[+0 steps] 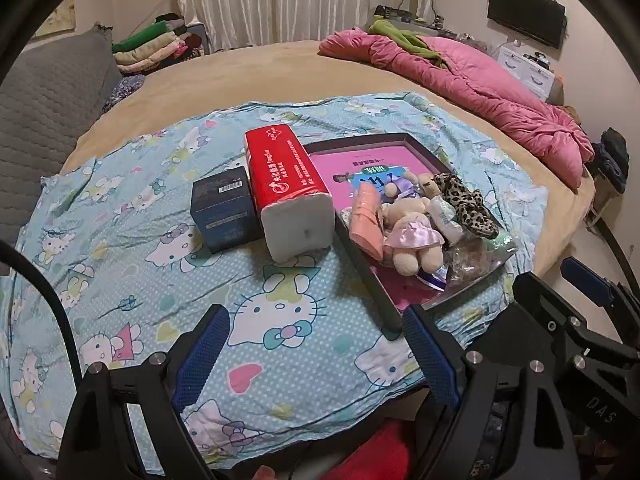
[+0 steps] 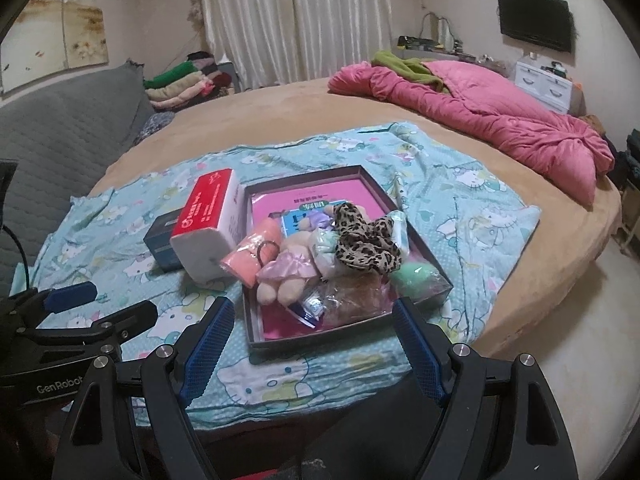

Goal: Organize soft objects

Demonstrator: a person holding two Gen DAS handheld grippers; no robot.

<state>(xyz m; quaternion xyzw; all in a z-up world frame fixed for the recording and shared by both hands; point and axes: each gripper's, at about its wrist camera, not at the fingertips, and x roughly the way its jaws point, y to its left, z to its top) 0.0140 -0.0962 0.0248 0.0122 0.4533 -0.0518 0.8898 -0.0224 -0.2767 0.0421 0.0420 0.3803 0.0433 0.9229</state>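
Note:
A dark shallow box [image 1: 362,270] [image 2: 250,322] with a pink lining lies on a light-blue cartoon-cat cloth [image 1: 140,248] [image 2: 472,216] on the bed. Heaped in it are a cream plush bear in a pink dress [image 1: 412,240] [image 2: 286,276], a peach cloth [image 1: 366,220] [image 2: 250,256], a leopard-print scrunchie [image 1: 464,200] [image 2: 366,244], a green sponge [image 2: 412,276] and crinkly packets. A red tissue pack [image 1: 290,188] [image 2: 210,220] and a dark blue box [image 1: 224,208] [image 2: 160,246] stand left of it. My left gripper [image 1: 316,320] and right gripper [image 2: 314,312] hover open and empty before them.
A crumpled pink quilt [image 1: 480,88] [image 2: 500,120] lies at the bed's far right. Folded clothes [image 1: 156,46] [image 2: 184,80] are stacked by the curtain. A grey padded headboard [image 1: 44,120] [image 2: 68,136] rises at left. The tan bedspread [image 1: 240,72] stretches behind the cloth.

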